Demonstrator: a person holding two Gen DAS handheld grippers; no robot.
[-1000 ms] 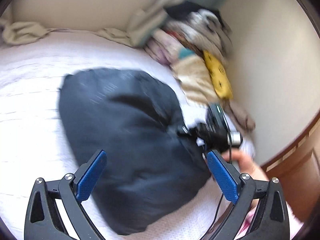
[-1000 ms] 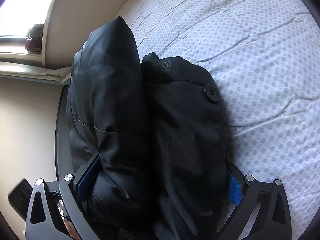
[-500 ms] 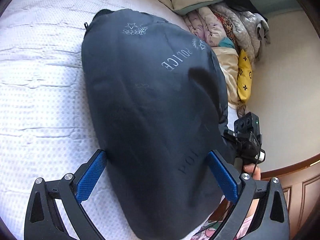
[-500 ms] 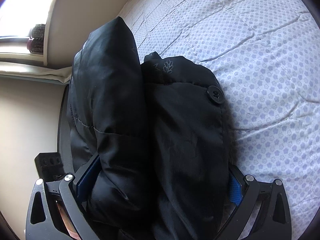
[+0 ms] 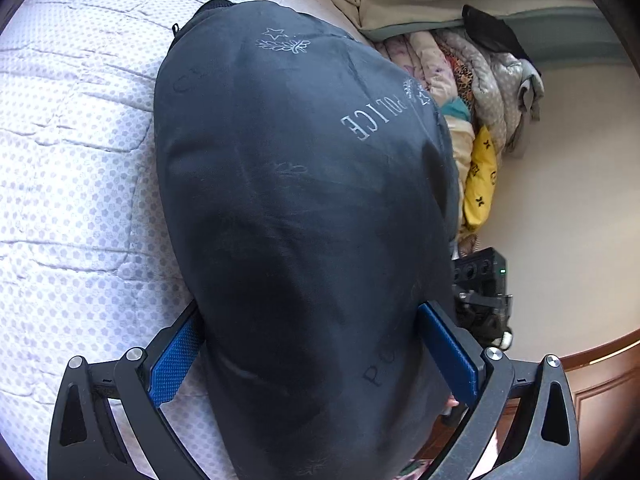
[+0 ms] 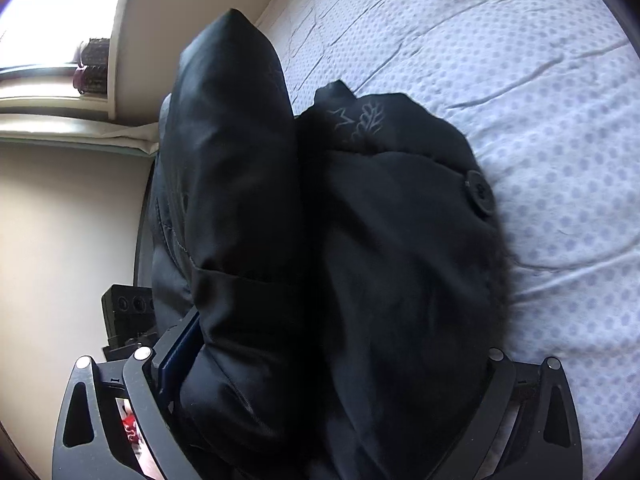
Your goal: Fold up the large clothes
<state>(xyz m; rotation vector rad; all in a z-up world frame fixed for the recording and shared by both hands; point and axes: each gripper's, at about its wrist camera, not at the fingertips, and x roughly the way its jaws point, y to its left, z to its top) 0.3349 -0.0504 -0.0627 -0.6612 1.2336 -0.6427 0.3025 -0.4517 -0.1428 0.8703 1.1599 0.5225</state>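
Across the bed [image 5: 68,168], on its dotted white quilted cover, lies the dark padded coat [image 5: 304,216], folded into a thick bundle that fills the middle of both views. From the left wrist camera, the coat runs from 6 o'clock up to about 11 o'clock, with pale lettering and a star-and-wreath emblem printed on its fabric. The left gripper [image 5: 312,356] has its blue-padded fingers spread wide, one on each side of the bundle's near end, touching or nearly touching the fabric. At 2 o'clock a pile of clothes [image 5: 472,92] leans against the cream wall [image 5: 576,200], with a yellow patterned piece at its lower end. At 4 o'clock, just past the coat's edge, the other gripper's black body shows.

From the right wrist camera, the coat [image 6: 328,264] shows two fat folds side by side, with a black button [image 6: 478,192] at 2 o'clock. The right gripper [image 6: 320,360] also stands wide apart, straddling the bundle, its fingers pressed into the padding on either side. A bright window [image 6: 52,12] sits at 10 o'clock.
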